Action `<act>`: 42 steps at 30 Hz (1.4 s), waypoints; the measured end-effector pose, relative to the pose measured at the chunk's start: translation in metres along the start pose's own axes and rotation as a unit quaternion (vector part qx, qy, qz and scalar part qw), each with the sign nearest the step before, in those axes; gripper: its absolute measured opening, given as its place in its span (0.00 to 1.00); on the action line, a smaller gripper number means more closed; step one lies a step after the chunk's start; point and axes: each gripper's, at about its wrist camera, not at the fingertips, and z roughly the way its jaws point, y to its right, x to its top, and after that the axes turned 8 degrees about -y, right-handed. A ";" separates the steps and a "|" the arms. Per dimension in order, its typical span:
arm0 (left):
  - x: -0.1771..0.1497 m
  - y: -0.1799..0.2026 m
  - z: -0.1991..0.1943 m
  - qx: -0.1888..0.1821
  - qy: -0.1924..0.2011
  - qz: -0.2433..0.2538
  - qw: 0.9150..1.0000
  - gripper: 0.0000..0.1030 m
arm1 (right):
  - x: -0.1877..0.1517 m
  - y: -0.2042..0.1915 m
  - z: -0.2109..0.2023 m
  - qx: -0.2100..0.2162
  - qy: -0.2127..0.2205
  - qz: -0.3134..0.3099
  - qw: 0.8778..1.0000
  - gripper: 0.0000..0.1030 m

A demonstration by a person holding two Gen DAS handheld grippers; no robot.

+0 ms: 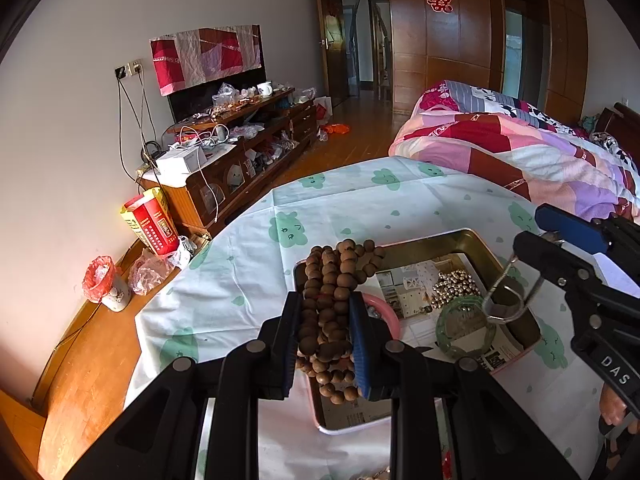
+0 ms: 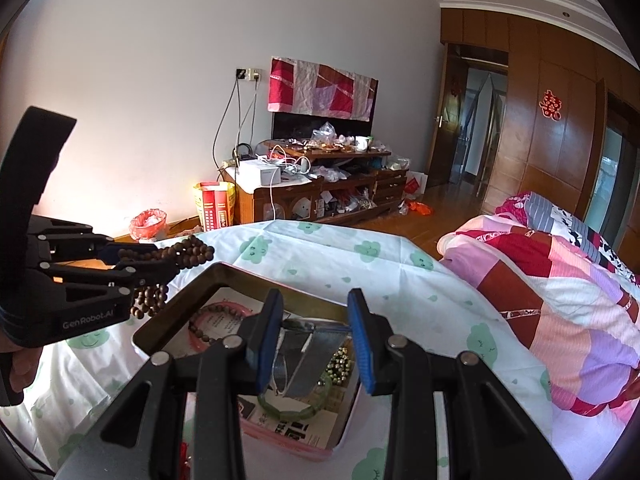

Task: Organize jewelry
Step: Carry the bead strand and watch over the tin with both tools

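My left gripper (image 1: 325,304) is shut on a bunched string of brown wooden beads (image 1: 330,276), held over the near left corner of an open tin box (image 1: 436,236). The same beads (image 2: 188,254) hang from that gripper (image 2: 168,259) at the left of the right wrist view. My right gripper (image 2: 316,324) is shut on a silver metal piece (image 2: 308,348) above the box (image 2: 176,300); in the left wrist view this piece (image 1: 502,308) dangles under the gripper (image 1: 528,228). Inside lie a pink bangle (image 2: 196,342), a green bangle (image 1: 444,328) and a heap of small gold beads (image 1: 456,286).
The box rests on a table under a white cloth with green clouds (image 1: 340,204). A bed with a patchwork quilt (image 2: 560,280) lies close on the right. By the far wall stand a cluttered wooden cabinet (image 1: 240,152), a red and yellow bag (image 1: 150,222) and a small bin (image 1: 106,288).
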 end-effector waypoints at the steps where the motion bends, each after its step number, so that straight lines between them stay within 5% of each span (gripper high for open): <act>1: 0.001 0.001 0.002 -0.001 -0.001 0.000 1.000 0.23 | 0.000 0.000 0.002 0.000 -0.001 0.002 1.000 0.34; 42: -0.001 0.007 0.050 -0.003 -0.041 0.008 0.999 0.23 | -0.020 0.000 0.042 -0.006 -0.044 0.023 0.999 0.35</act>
